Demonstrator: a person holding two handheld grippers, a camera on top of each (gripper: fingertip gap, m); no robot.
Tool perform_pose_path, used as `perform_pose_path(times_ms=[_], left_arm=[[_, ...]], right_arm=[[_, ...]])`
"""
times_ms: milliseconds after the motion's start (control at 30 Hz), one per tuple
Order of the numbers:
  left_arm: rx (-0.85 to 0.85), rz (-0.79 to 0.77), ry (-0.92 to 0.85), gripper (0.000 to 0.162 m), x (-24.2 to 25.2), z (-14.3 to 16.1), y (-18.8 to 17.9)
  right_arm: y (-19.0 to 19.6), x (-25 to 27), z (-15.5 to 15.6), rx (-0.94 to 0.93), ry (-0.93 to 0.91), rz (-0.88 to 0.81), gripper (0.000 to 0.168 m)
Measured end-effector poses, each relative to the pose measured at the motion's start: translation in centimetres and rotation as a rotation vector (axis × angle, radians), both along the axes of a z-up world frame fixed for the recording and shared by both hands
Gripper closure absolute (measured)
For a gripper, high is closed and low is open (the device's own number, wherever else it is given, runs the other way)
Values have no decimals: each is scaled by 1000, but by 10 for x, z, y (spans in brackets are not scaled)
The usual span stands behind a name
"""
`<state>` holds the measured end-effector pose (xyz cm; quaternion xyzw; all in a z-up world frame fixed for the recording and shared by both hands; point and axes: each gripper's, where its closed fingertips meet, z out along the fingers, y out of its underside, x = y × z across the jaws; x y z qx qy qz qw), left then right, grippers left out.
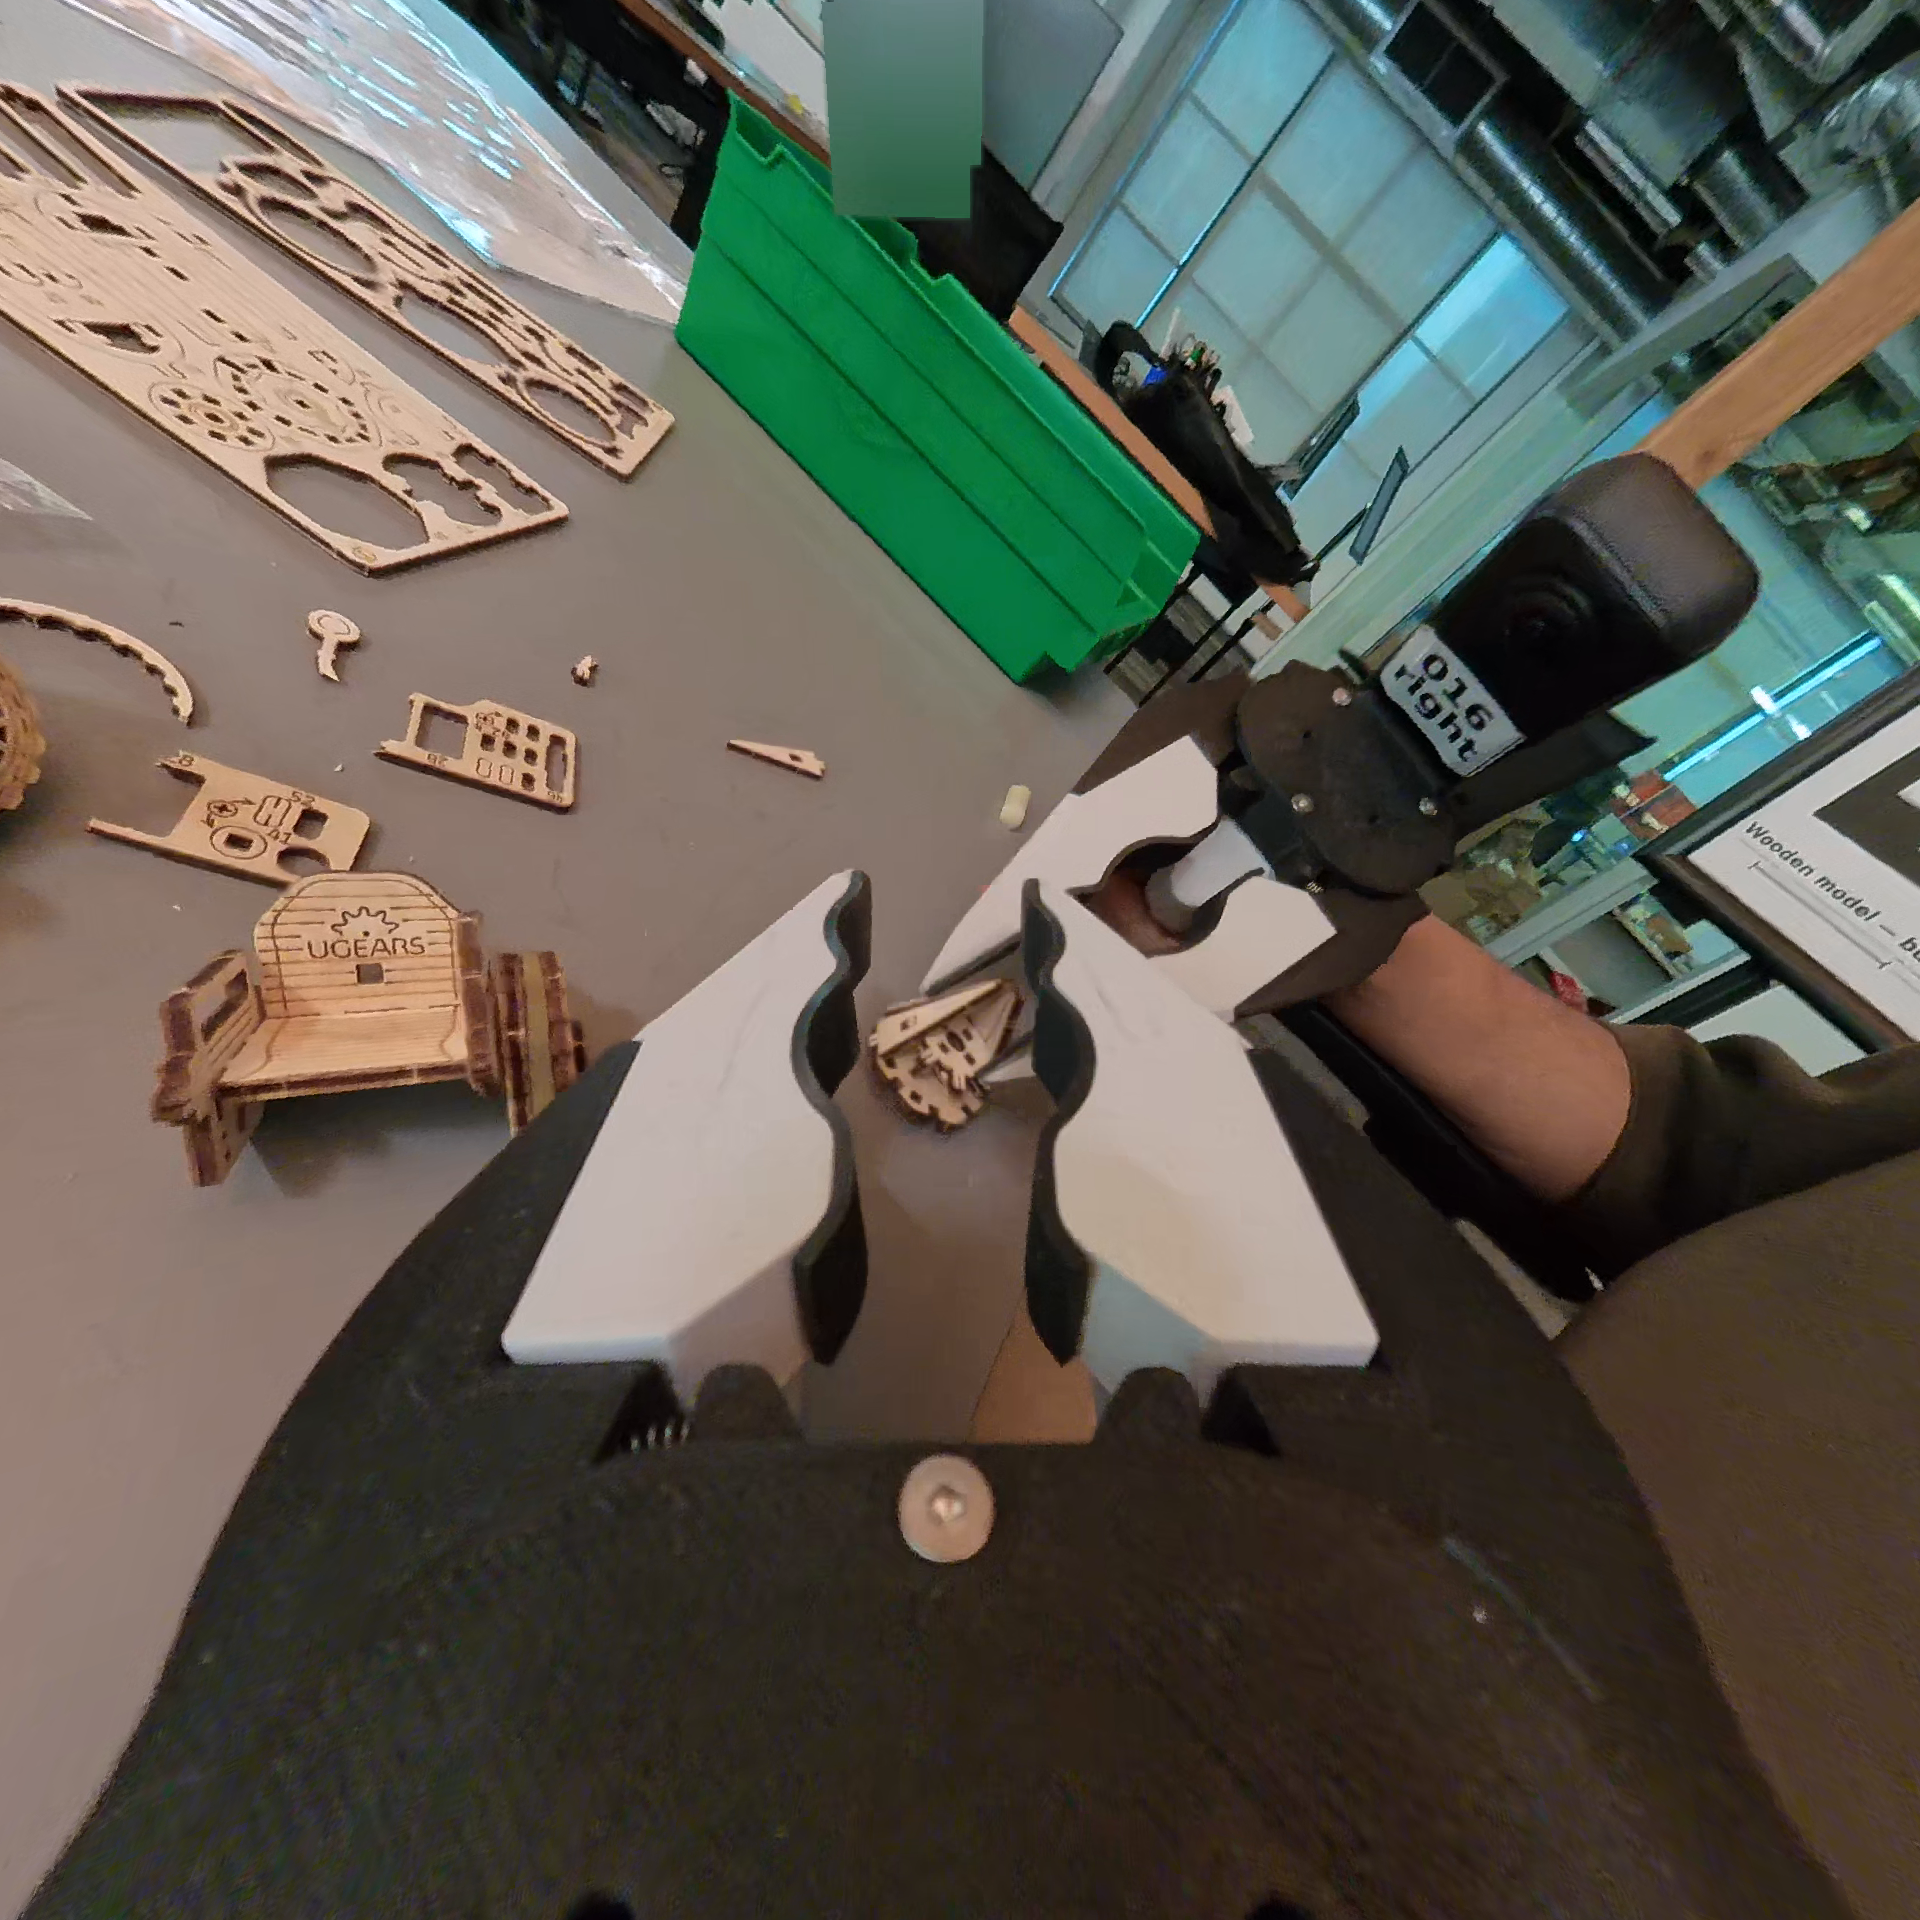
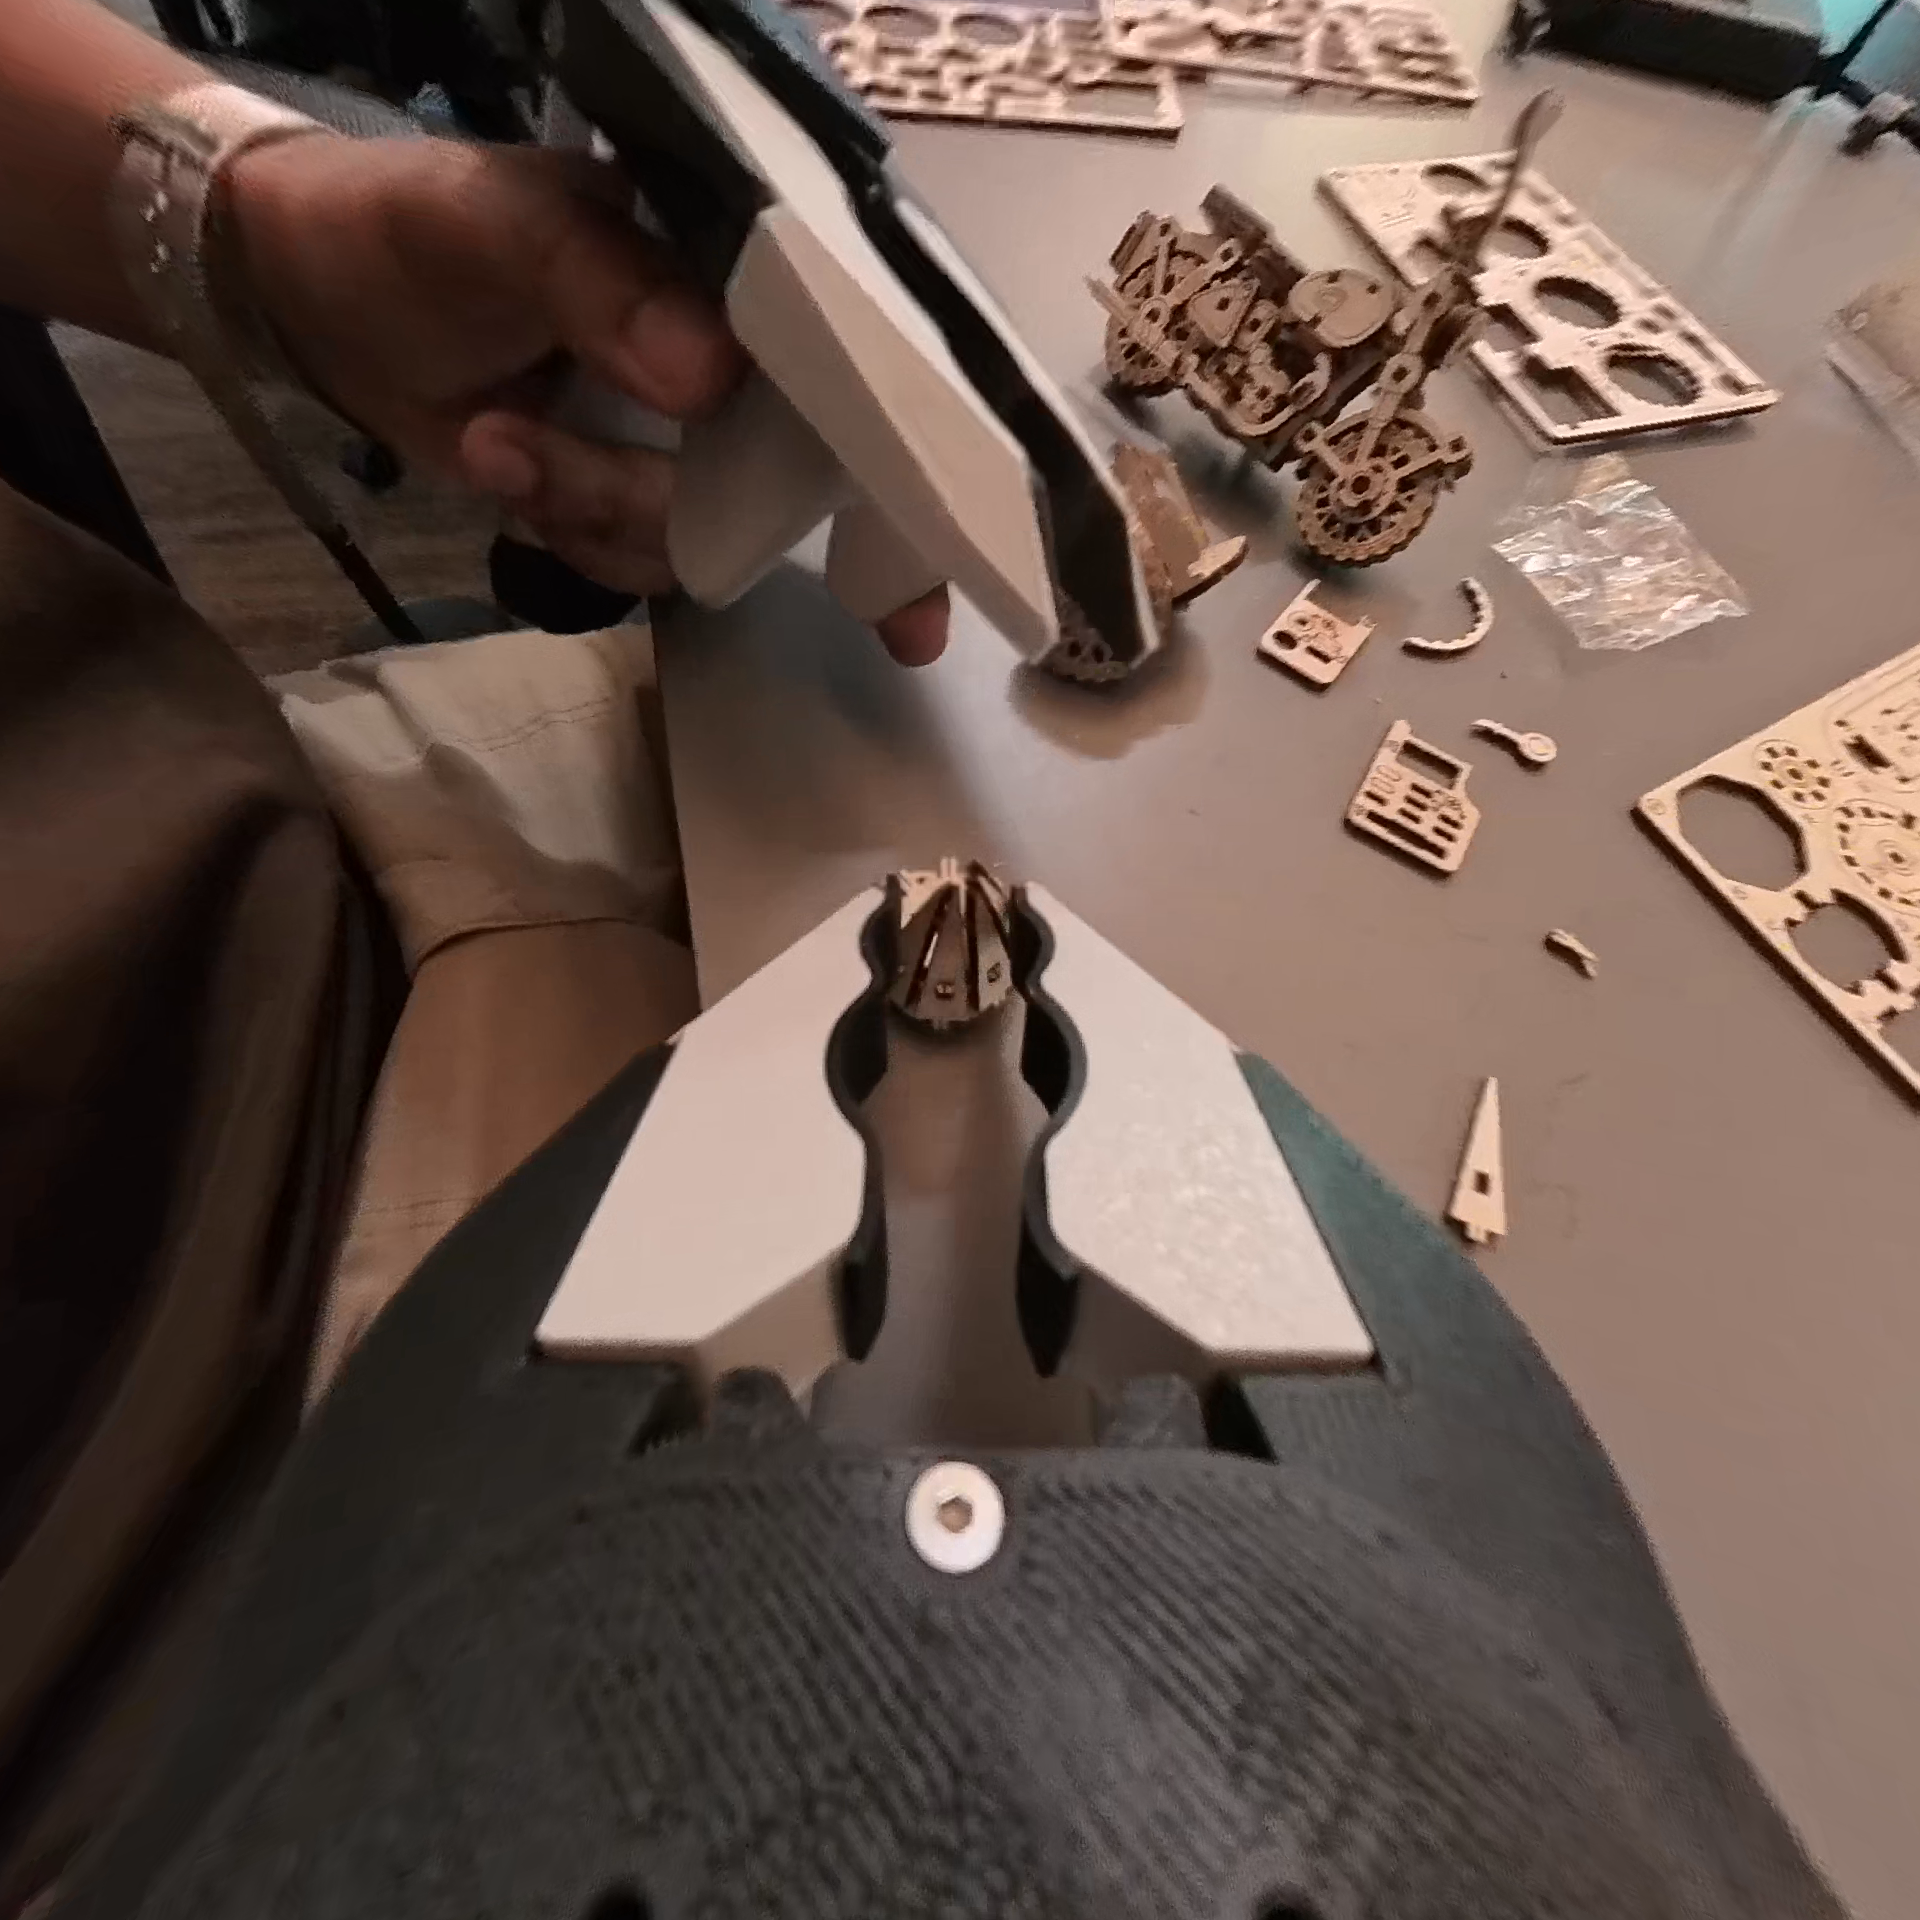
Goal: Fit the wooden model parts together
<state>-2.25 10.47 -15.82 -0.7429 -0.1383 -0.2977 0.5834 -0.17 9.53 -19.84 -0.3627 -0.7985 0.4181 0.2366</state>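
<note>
My right gripper [image 2: 951,906] is shut on a small ribbed wooden cone [image 2: 951,961] and holds it above the grey table [image 2: 1143,935]. In the left wrist view the cone [image 1: 940,1049] shows through the gap between my left gripper's [image 1: 945,914] fingers, with the right gripper [image 1: 992,987] behind it. My left gripper is open and empty. In the right wrist view the left gripper [image 2: 1101,623] hangs tip-down just in front of the wooden sidecar seat [image 2: 1174,520]. The seat [image 1: 353,997] stands left of it. A wooden motorcycle model [image 2: 1288,384] stands farther back.
Punched-out wooden sheets [image 1: 260,343] [image 2: 1818,862] lie at the back and right. Loose flat parts [image 1: 488,748] [image 2: 1413,800], a wedge piece [image 2: 1481,1164] and a clear plastic bag [image 2: 1621,561] are scattered about. A green bin [image 1: 914,416] stands at the far edge. The table's near edge [image 2: 675,831] meets the person's lap. My right fingertips sit around 5 cm from my left ones. My left gripper's tips are some 8 cm from the wooden sidecar seat [image 2: 1174,520]. It turns up in the left wrist view [image 1: 379,952] as well.
</note>
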Motion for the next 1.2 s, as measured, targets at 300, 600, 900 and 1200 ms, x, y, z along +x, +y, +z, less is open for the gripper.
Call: perform_pose_path(times_ms=[300, 600, 900, 1200], left_arm=[[329, 69, 19, 121, -11, 56, -16], [295, -14, 166, 109, 21, 48, -10], [366, -1, 123, 131, 15, 59, -16], [370, -33, -44, 131, 9, 61, -17]], right_arm=[[24, -15, 92, -643, 221, -204, 151], [10, -15, 108, -965, 156, -204, 151], [0, -16, 105, -1001, 134, -212, 151], [0, -15, 104, -1051, 95, -182, 147]])
